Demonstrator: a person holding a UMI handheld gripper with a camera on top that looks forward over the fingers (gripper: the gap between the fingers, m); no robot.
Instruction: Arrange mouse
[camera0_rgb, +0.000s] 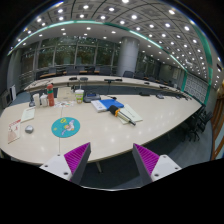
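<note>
A round blue mouse mat (66, 127) lies on the long pale table (150, 122), beyond my left finger. To its left sits a small grey object (29, 129) that looks like the mouse. My gripper (111, 148) is open and held back from the table's near edge, with nothing between its purple pads (77, 155). Both objects are well ahead of the fingers and off to the left.
Bottles and a cup (50, 97) stand at the table's far left. A blue book on papers (108, 104) and more sheets (130, 115) lie mid-table. Papers (12, 131) lie at the left end. Chairs (200, 120) line the right side, with glass walls behind.
</note>
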